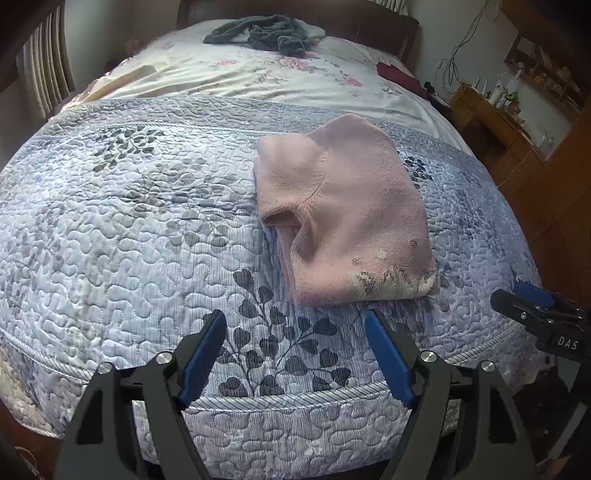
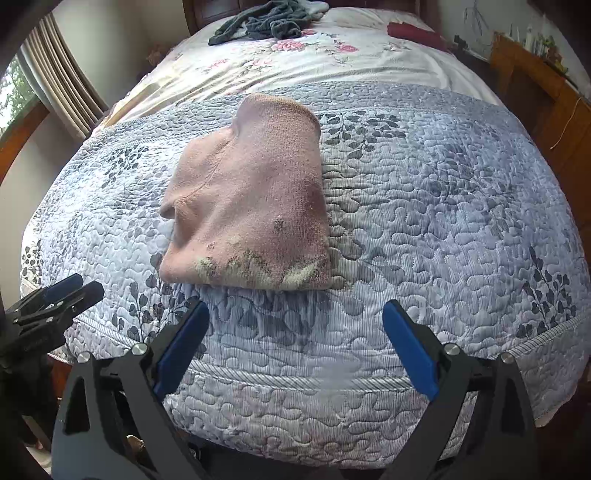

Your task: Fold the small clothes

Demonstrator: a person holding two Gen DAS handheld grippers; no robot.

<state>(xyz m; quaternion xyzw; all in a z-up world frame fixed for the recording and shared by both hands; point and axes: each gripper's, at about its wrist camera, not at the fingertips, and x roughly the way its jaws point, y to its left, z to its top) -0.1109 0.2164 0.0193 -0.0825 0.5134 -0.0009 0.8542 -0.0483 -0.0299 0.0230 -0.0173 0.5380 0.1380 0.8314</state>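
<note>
Pink knit top (image 1: 343, 210) lies folded in a compact block on quilt (image 1: 129, 229), near-centre of bed, pale patterned hem toward the near edge. One loose flap or sleeve opening gapes on its left side. Looks close to done, by my read.

L gripper (image 1: 295, 350) hovers off the near edge, jaws spread wide, nothing held. R gripper (image 2: 295, 339) likewise spread and empty, also short of the top. Neither touches cloth.

Risks from here:
- Knit is thick and springy; the gaping left flap could pop wider if pinched from one layer only, undoing the fold.
- Quilt is puffy and soft; a low approach could snag quilt w/ the top and drag both.
- Lifting by one corner w/ one gripper would prob. let the stack slide apart; both sides should be gripped through all layers.
- Bed edge is near; a pull toward it could spill the block off.

Grey clothes (image 1: 266, 35) heaped at far end, well apart, prob. next.
</note>
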